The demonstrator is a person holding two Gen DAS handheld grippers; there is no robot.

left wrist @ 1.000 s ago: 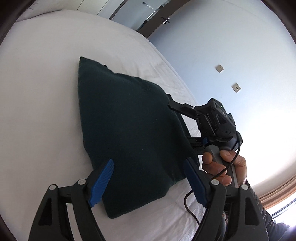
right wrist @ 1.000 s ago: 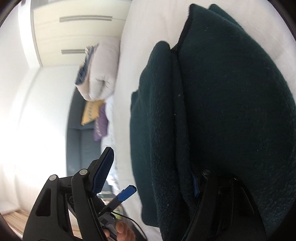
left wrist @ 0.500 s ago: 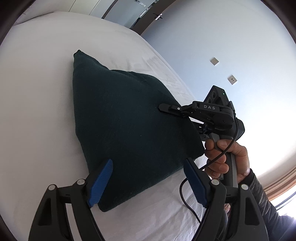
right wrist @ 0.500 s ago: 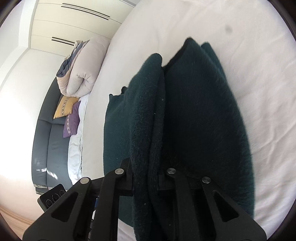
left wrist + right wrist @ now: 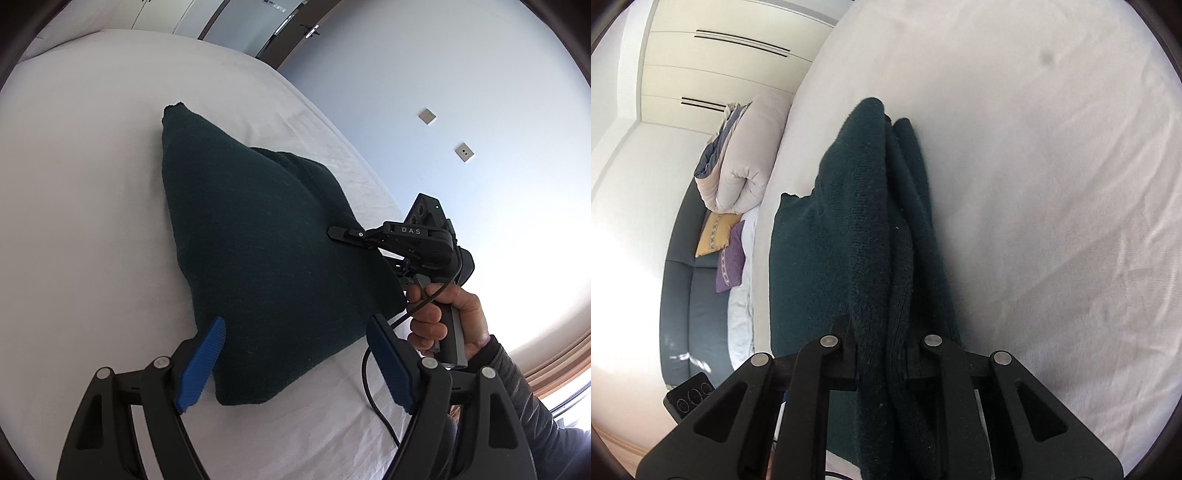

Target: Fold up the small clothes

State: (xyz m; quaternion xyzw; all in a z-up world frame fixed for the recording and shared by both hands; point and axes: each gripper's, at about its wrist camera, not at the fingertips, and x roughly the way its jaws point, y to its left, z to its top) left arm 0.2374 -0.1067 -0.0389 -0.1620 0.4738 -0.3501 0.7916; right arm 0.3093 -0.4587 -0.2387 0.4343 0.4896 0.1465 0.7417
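White bedsheet (image 5: 92, 221) fills the scene, a wide bed with faint creases, a pale wall behind it with two small wall plates (image 5: 427, 116), and a door handle up at the top of the left wrist view. Over in the right wrist view, a grey sofa (image 5: 690, 295) runs along the bed's far side, carrying two cushions, one yellow (image 5: 714, 234) and one purple (image 5: 731, 258), with one rolled duvet (image 5: 738, 162) above them and a cream wardrobe front behind.

One garment on the bed: a dark green knitted garment (image 5: 258, 258), folded over into a rough triangle with one corner pointing up the bed. Two grippers in play. The left gripper (image 5: 295, 365) hangs just above the garment's near corner, its blue pads (image 5: 201, 363) spread wide, one at either side of that corner, nothing between them pressed. The right gripper (image 5: 881, 354) comes in from the garment's right edge, held by a hand (image 5: 443, 321) in a dark sleeve, cable trailing down. Its jaws are clamped tight on a thick bunch of the knit, and from its own camera the fabric runs straight out from between the fingers, lifted in a ridge, with the rest lying flat on the sheet to the left.
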